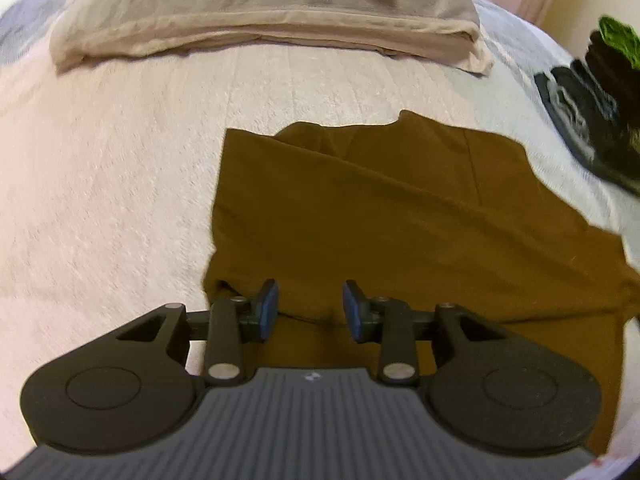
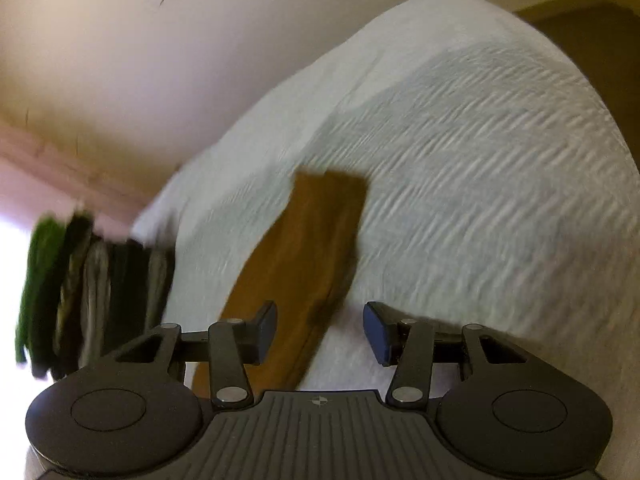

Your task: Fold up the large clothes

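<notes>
The left gripper hangs released, its blue pads apart over the near edge of the brown shirt, which lies partly folded and flat on the bedspread. The right gripper is also spread wide with nothing between its fingers, and a brown strip, probably a sleeve though the view is blurred, runs from between them out across the bedspread. Farther off lie a beige pillow and a stack of dark clothes near the bed's edge.

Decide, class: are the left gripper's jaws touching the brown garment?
Cannot tell. In the left wrist view the left gripper, jaws open, sits over the brown garment, but no contact or gap shows plainly.
</notes>
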